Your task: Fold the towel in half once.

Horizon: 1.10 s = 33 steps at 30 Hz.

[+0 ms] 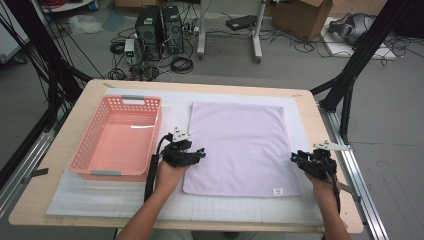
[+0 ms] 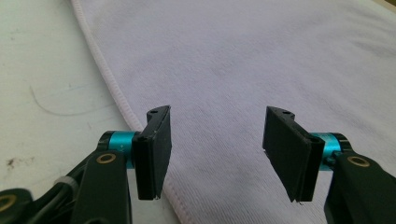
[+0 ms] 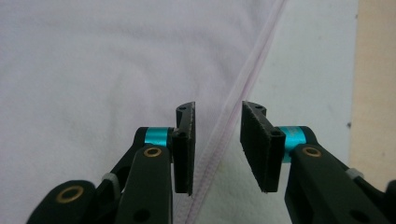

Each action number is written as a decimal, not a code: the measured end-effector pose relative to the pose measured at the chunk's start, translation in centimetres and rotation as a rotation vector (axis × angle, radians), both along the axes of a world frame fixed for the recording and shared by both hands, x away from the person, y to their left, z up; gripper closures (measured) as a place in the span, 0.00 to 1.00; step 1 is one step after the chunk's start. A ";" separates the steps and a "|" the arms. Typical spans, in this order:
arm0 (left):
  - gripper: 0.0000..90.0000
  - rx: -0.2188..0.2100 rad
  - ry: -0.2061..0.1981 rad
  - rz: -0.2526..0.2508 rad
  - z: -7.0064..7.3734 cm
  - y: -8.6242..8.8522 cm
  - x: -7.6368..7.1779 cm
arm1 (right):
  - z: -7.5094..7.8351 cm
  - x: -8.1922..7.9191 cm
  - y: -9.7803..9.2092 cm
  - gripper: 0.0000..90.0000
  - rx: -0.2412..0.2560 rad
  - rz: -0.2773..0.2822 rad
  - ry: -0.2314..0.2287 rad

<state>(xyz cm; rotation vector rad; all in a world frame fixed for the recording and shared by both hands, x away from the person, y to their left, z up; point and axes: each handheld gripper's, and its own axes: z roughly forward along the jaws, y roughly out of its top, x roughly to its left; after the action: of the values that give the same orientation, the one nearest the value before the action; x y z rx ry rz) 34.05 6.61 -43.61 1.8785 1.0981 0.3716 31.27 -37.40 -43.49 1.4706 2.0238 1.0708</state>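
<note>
Hands low at the near edge: left gripper (image 1: 199, 152) wide over towel (image 1: 239, 145), right gripper (image 1: 296, 158) narrower, astride its right hem. Best to pinch both hems level.

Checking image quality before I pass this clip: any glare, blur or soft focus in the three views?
High view: even light, slightly soft overall, one small glare streak on the floor of the pink plastic basket. Left gripper view: the left claw is sharp, while the far part of the pale lilac cloth towel goes soft. Right gripper view: the right claw is sharp, the towel's hem blurs farther off; no glare.
</note>
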 end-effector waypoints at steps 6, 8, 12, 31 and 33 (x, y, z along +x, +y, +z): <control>0.46 -0.023 0.002 -0.005 -0.3 0.6 -0.8 | -1.1 0.5 0.8 0.97 -0.059 -0.006 0.039; 0.46 -0.018 0.008 0.004 -0.6 1.0 -1.2 | -0.8 0.5 1.0 0.97 -0.119 -0.031 0.047; 0.46 -0.012 0.027 -0.007 -1.2 1.5 -2.4 | -1.0 -0.1 0.7 0.77 -0.091 -0.102 0.030; 0.49 -0.046 0.083 -0.051 -1.5 3.6 -7.1 | -1.5 -8.5 0.3 0.63 -0.033 0.043 0.021; 0.49 -0.040 0.086 -0.059 -1.5 3.4 -7.5 | -1.4 -8.7 0.6 0.67 -0.054 0.043 0.019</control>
<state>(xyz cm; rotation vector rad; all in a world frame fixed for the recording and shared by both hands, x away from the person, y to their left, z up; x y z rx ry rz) 26.59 10.02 -45.08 1.9020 1.0958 0.2360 22.58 -36.76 -44.91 1.4206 2.0897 1.0144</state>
